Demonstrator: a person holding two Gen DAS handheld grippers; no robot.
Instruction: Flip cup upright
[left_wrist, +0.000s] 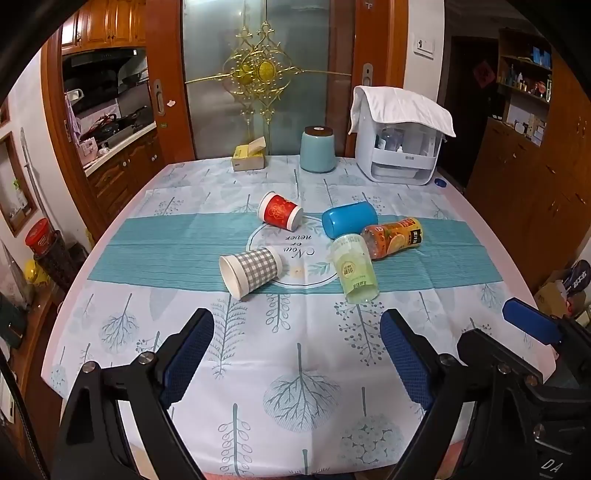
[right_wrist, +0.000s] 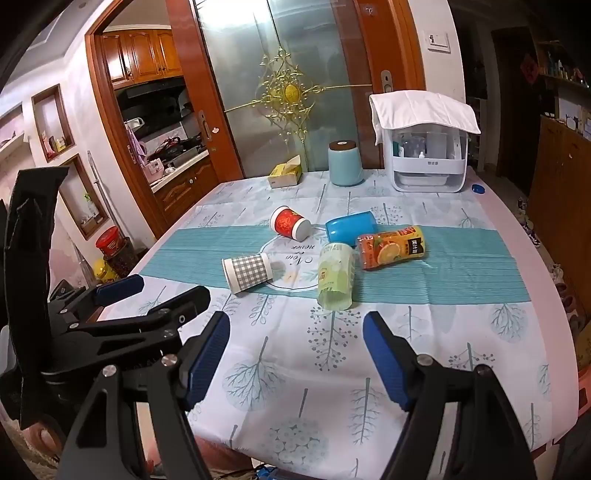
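Meanwhile, both jaws gape empty; toppled cups (left_wrist: 253, 271) crowd an orange bottle (left_wrist: 393, 236).

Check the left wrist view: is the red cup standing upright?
No. The red cup lies on its side on the tablecloth, rim toward the camera's right.

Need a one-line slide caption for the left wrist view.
Open left gripper hovers over the tablecloth, facing five tipped containers, the checked cup nearest left.
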